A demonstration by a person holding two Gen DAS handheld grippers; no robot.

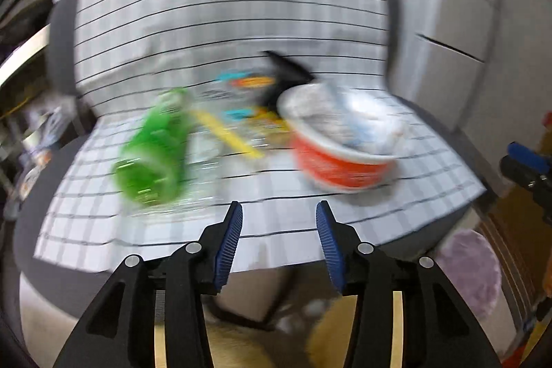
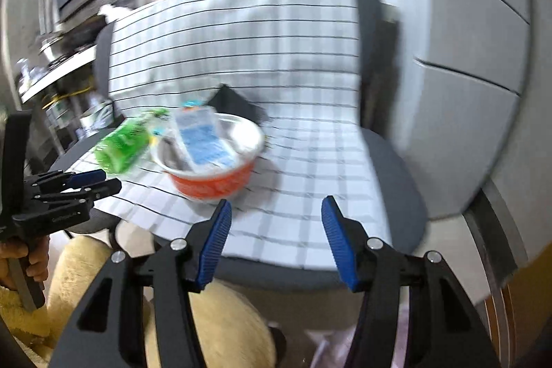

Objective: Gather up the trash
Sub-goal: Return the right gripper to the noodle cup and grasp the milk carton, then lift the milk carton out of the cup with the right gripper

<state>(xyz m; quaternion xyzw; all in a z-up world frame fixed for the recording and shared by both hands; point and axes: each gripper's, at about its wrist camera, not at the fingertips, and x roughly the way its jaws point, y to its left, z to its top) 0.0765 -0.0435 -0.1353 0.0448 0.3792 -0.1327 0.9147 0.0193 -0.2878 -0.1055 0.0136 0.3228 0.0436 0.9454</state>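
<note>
A: What does the left camera catch that the right one misses?

B: A yellow strip and a clear wrapper with teal and orange print, lying between the green bottle and the orange bowl. The right camera alone shows the person's hand gripping the left gripper's handle.

A: How does the trash look?

B: Blurred. One green bottle on its side, one orange bowl with a white rim and a blue-and-white packet inside, one black piece behind it. All sit on the checked cloth over the chair seat.

A: And the grippers?

B: The left gripper and right gripper are both spread wide, holding nothing, at the seat's front edge.
</note>
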